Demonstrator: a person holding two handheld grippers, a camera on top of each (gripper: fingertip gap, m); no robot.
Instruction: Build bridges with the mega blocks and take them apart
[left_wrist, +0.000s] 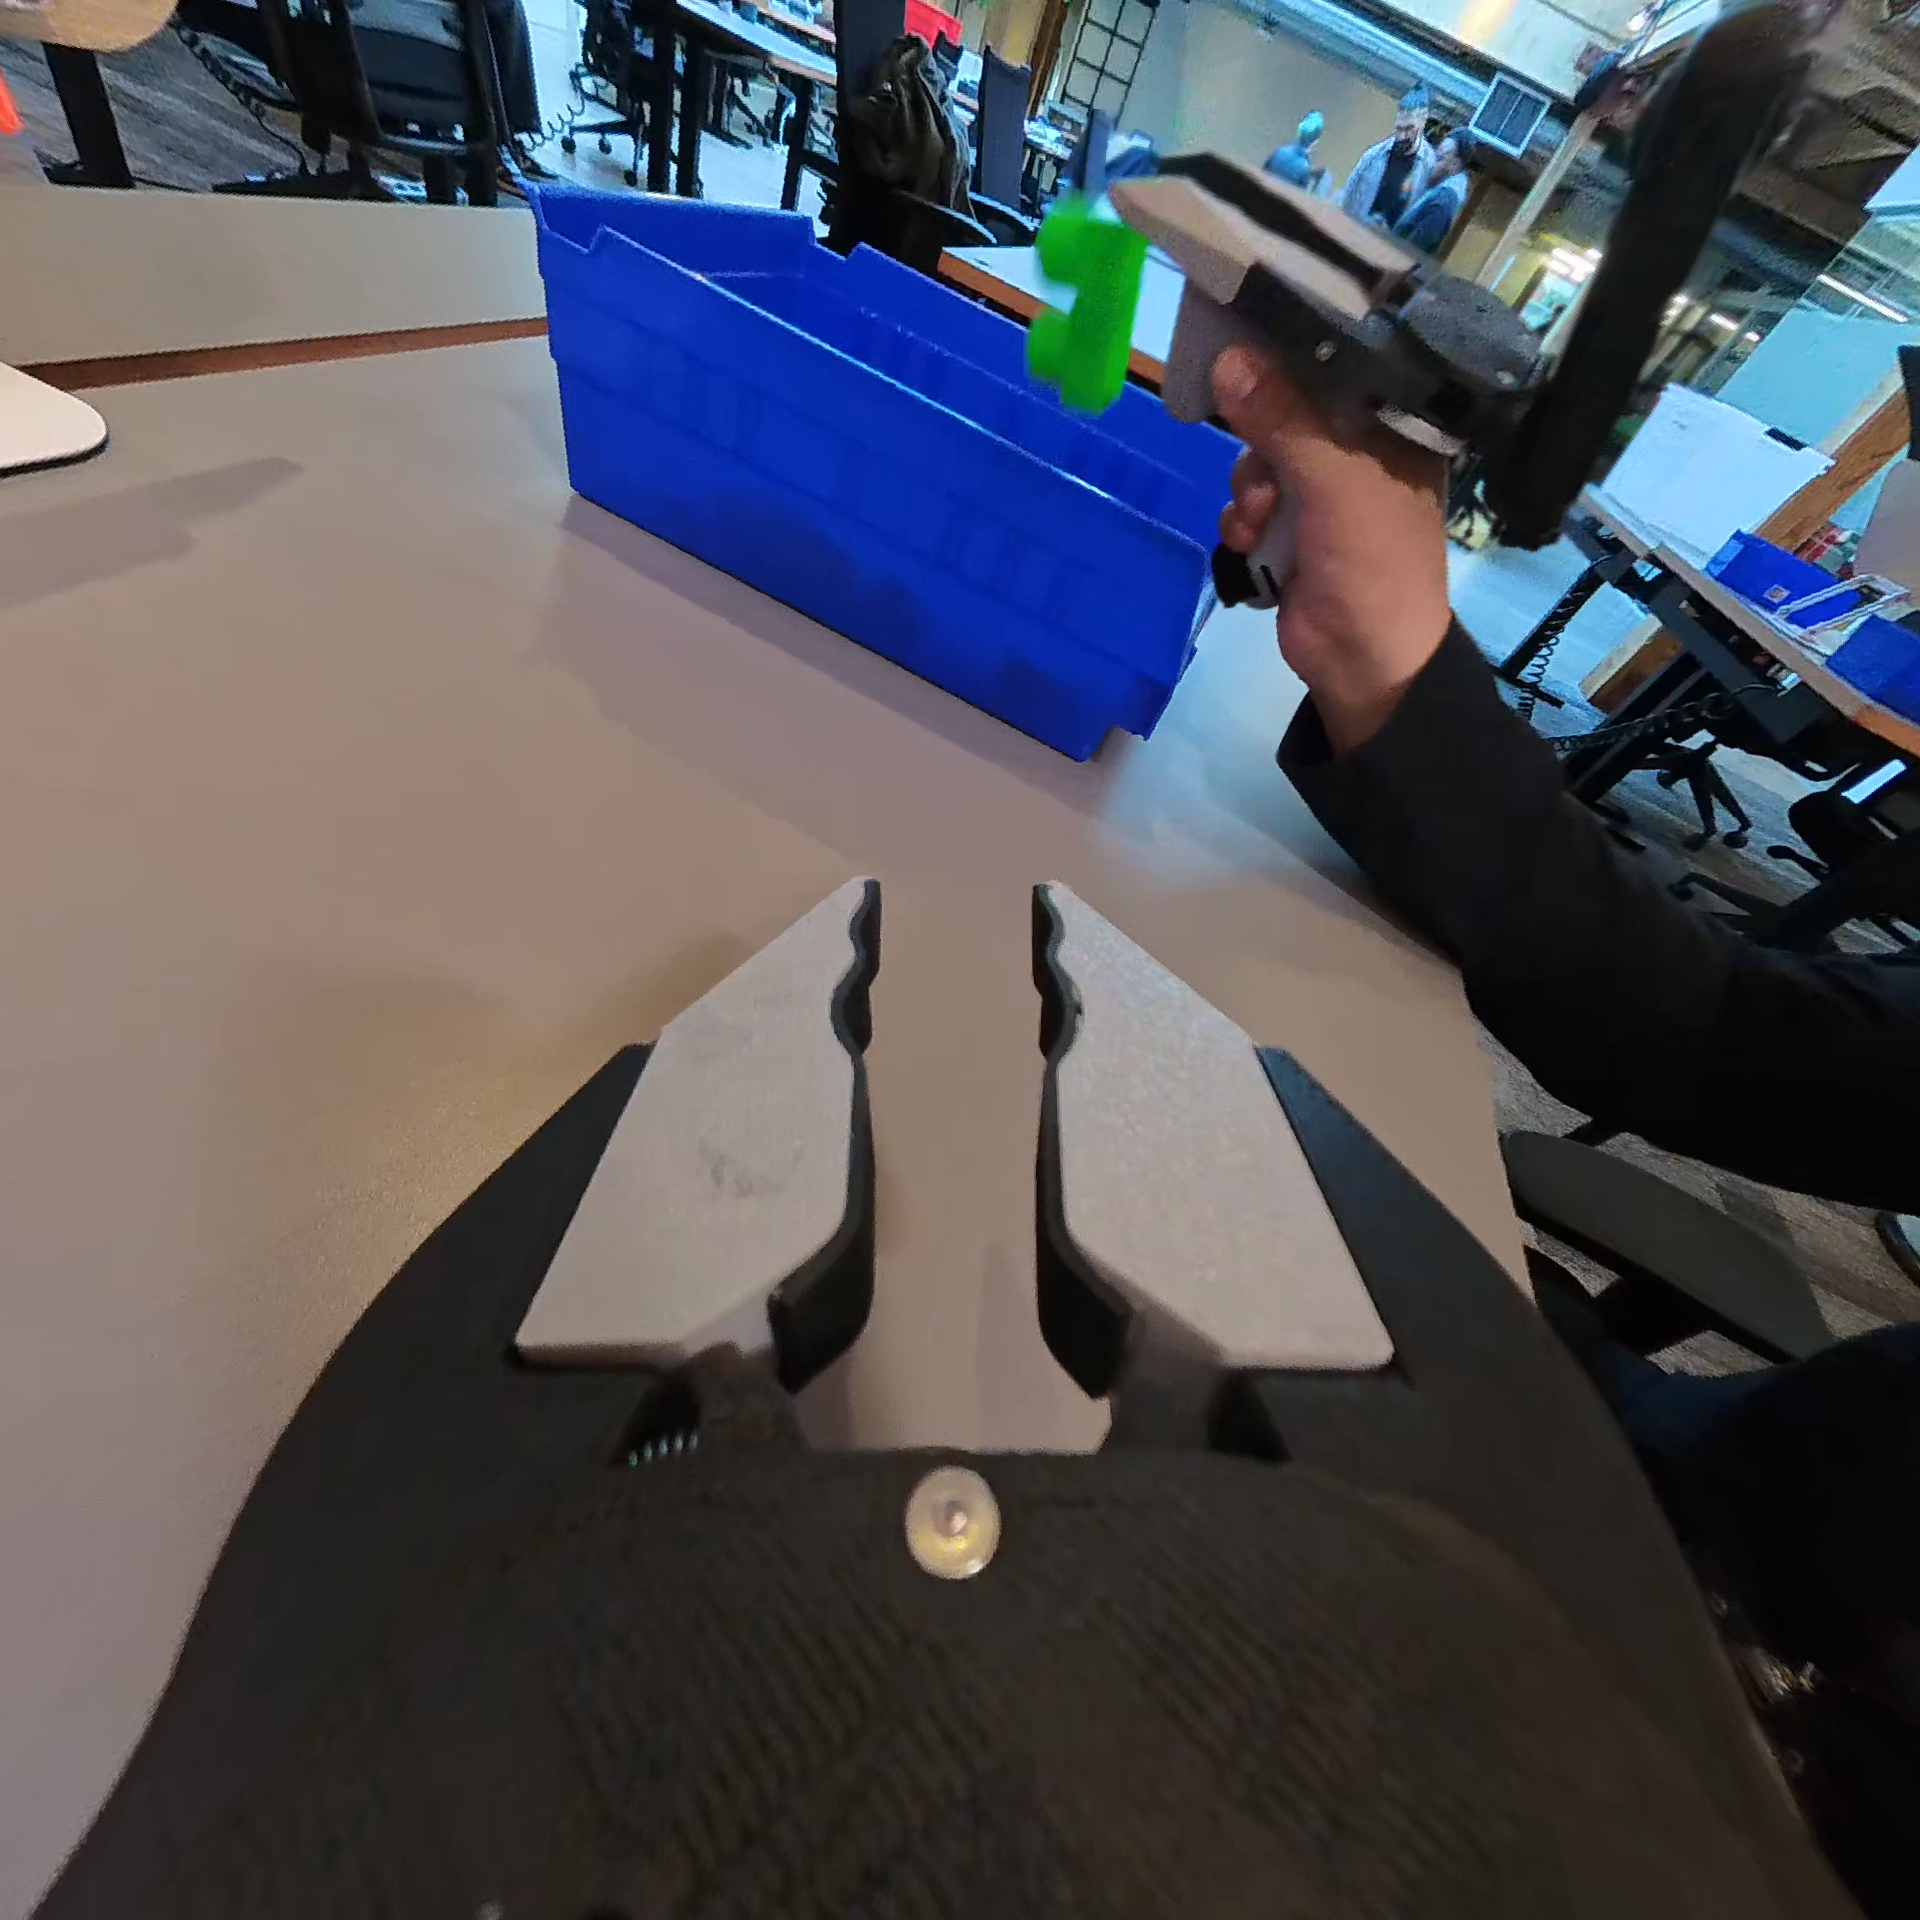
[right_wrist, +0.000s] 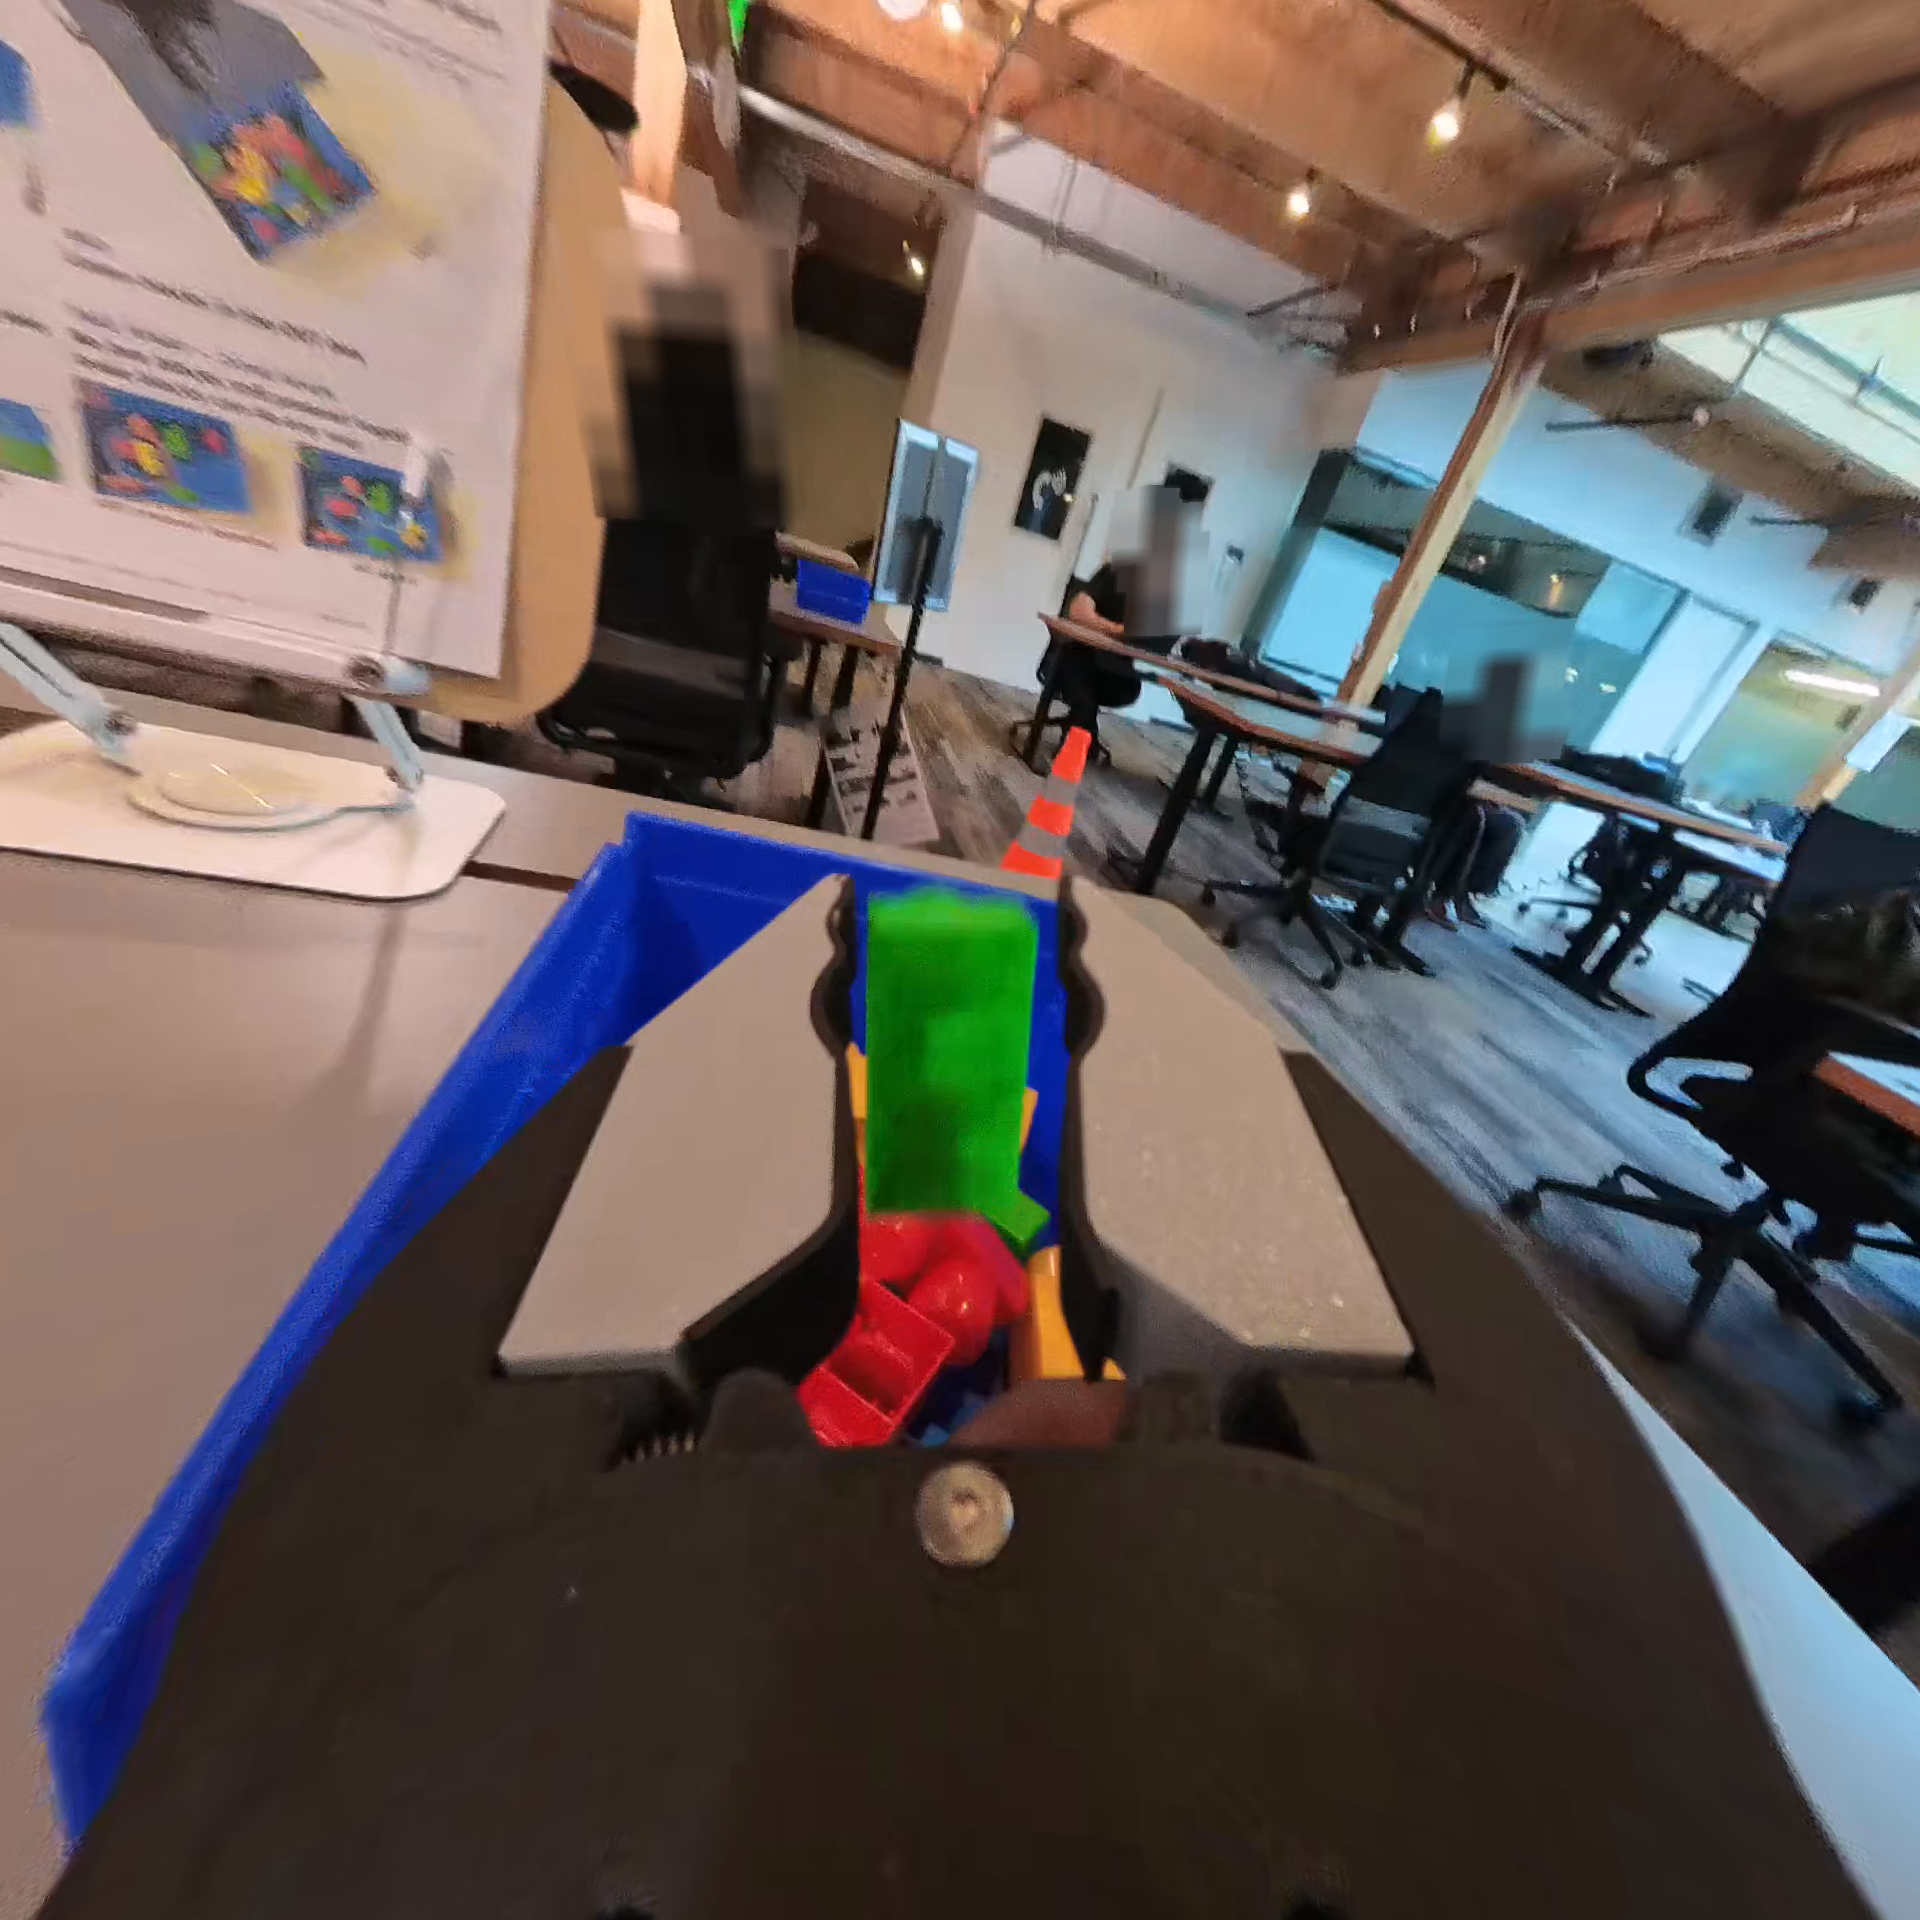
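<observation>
- Left wrist view: one grey desk (left_wrist: 416, 727) fills most of the frame and carries everything else.
- One blue bin (left_wrist: 831, 468) stands on the desk, long and open-topped, well ahead of the left gripper.
- One white stand (right_wrist: 312, 821) sits on the desk to the left of the bin and holds one printed sheet (right_wrist: 260, 312).
- Two grippers:
  - The left gripper (left_wrist: 956, 904) hovers low over bare desk, its fingers partly spread with only desk showing between them.
  - The right gripper (right_wrist: 956, 904), held in one hand (left_wrist: 1340, 582), is raised above the bin's right end. Its fingers are parted, with a thin strip of blue showing on each side of the block between them, so neither pad presses on it.
- One green block (right_wrist: 945, 1039), blurred, is in the air between and just beyond the right gripper's fingertips, over the open bin.
- At least two red blocks (right_wrist: 935, 1288) lie in the bin under the green one.
- One orange block (right_wrist: 1044, 1320) lies beside the red ones. More blocks there are too hidden to count.
</observation>
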